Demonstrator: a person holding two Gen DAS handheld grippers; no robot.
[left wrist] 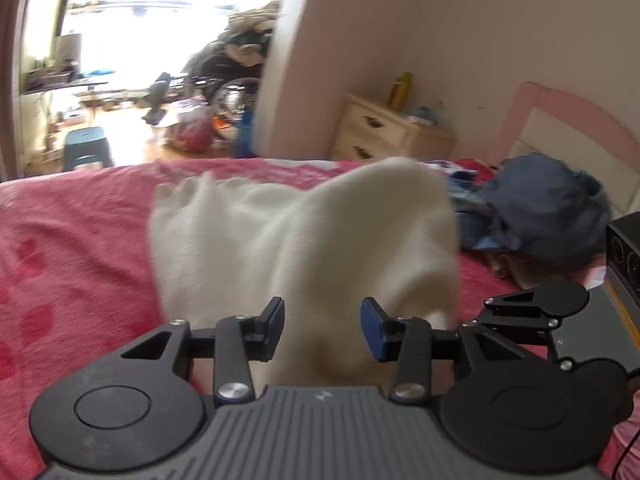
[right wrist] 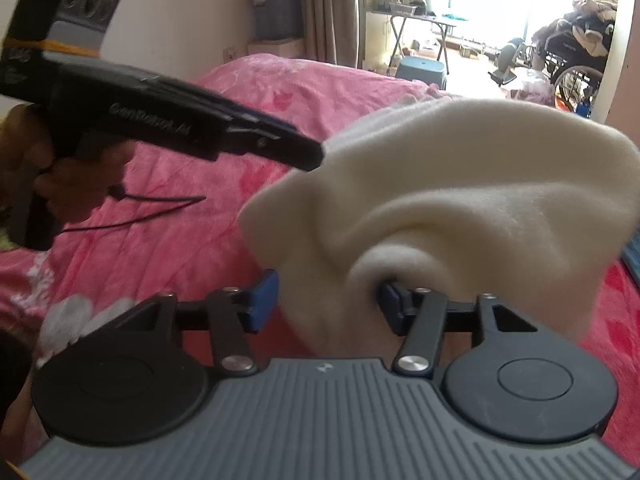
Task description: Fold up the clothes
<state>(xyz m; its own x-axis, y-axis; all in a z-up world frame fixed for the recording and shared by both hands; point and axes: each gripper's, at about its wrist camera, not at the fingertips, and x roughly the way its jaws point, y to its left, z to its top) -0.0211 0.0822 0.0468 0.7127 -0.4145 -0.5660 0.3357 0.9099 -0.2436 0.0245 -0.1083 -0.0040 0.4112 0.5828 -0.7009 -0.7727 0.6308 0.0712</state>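
Both tools lift the white cloth (left wrist: 304, 240) above the bed (left wrist: 80, 240). Left tool (left wrist: 323, 330) and right tool (right wrist: 326, 304) gape around it; grip uncertain. Next: lay flat.

The left gripper (left wrist: 322, 328) is hovering over the pink bed (left wrist: 76, 248), its jaws standing apart with white cloth (left wrist: 304, 236) bunching up between them. A blue clothes heap (left wrist: 536, 208) is lying toward the bed's far right corner, near the headboard (left wrist: 576, 120).
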